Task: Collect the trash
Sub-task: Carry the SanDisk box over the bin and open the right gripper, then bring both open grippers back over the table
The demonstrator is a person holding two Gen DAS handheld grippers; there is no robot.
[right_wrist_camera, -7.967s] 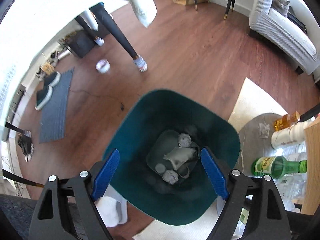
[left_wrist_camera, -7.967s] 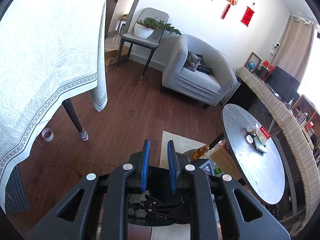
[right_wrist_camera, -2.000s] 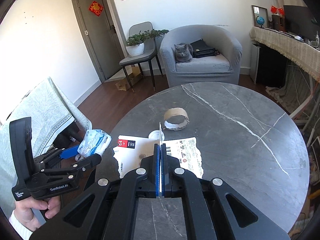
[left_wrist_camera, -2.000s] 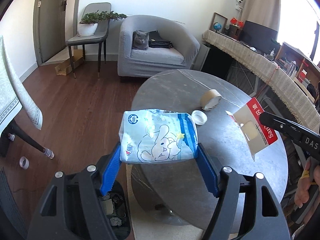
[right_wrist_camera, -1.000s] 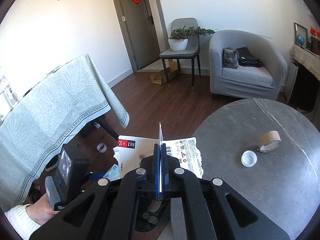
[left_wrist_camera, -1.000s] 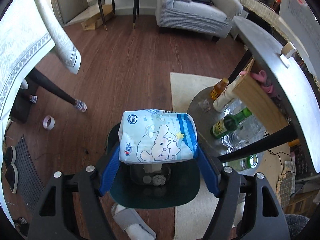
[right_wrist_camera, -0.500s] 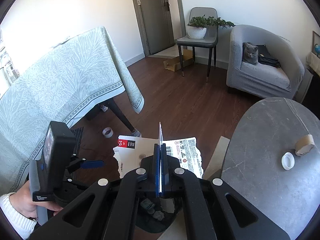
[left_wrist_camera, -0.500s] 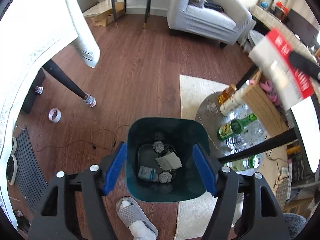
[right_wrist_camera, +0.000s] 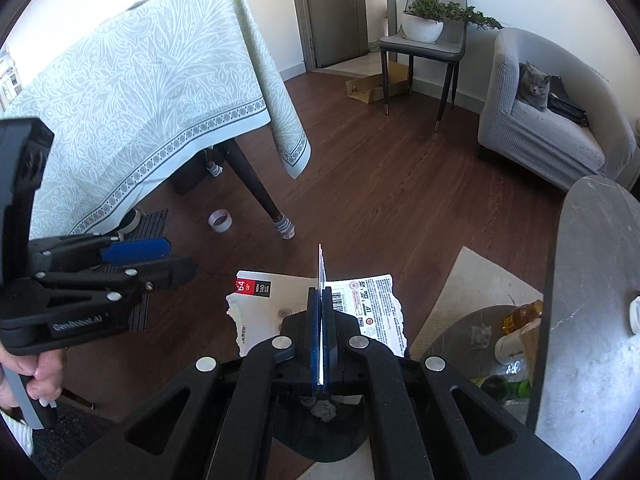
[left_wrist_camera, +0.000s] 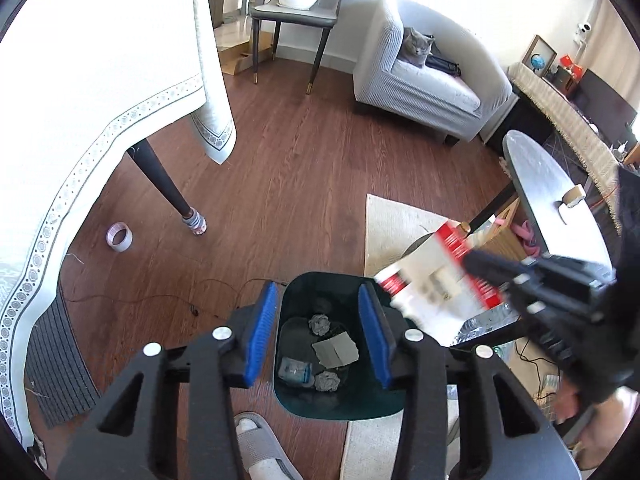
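Left claw is spread wide with nothing between its blue pads, and we've got it hanging right over the dark green trash bin. Looking straight down into the bin we can see a blue-and-white packet, a grey folded card piece and a couple of crumpled grey balls sitting at the bottom.

Our right claw is clamped tight on a torn white-and-red cardboard package (the one with "64" on a red label), held by a flap standing up on edge between the pads. From the left wrist view that package is blurry and sits just above the bin's right rim, next to the left claw's right pad.

Relative to the bin: the round grey marble desk is off to the right with a tape roll and a white cap on it. Bottles are clustered under that desk, just right of the bin. A grey slipper is on the wood floor right at the bin's near edge. Well behind the bin there's a grey cat on an armchair, and another tape roll on the floor off to the left, beside the leg of the cloth-covered desk.
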